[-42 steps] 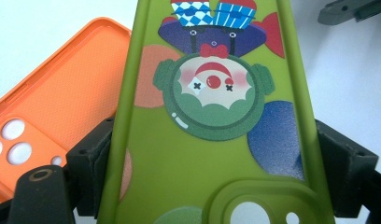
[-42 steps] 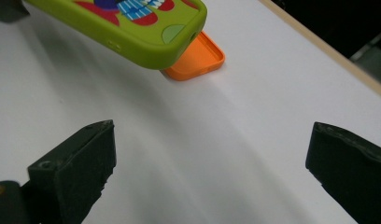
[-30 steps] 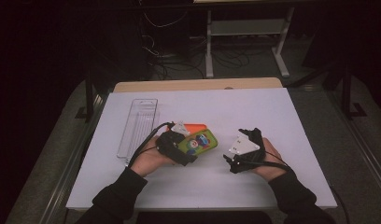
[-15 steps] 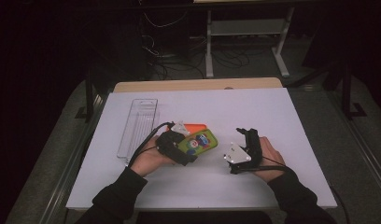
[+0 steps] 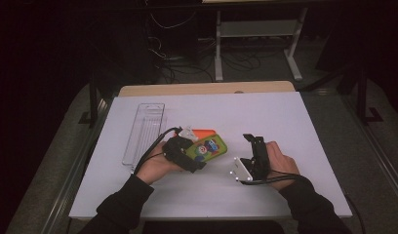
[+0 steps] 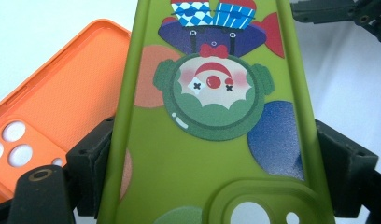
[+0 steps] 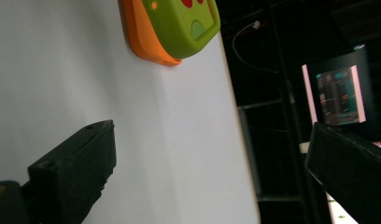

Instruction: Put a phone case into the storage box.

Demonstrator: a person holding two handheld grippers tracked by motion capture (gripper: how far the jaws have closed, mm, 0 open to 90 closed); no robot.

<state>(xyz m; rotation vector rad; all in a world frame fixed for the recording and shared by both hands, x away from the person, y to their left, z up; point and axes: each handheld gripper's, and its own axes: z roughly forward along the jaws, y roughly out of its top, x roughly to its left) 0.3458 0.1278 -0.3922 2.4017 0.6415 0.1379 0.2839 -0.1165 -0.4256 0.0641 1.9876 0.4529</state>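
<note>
The white tabletop (image 5: 304,126) is well lit. My left hand-held gripper (image 5: 183,155) clamps the green phone case (image 6: 212,140); the right hand-held gripper (image 5: 253,155) gapes empty. Grip its sides squarely.

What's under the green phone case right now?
An orange phone case lies partly beneath the green phone case, inside facing up. The green one hides how far it extends.
</note>
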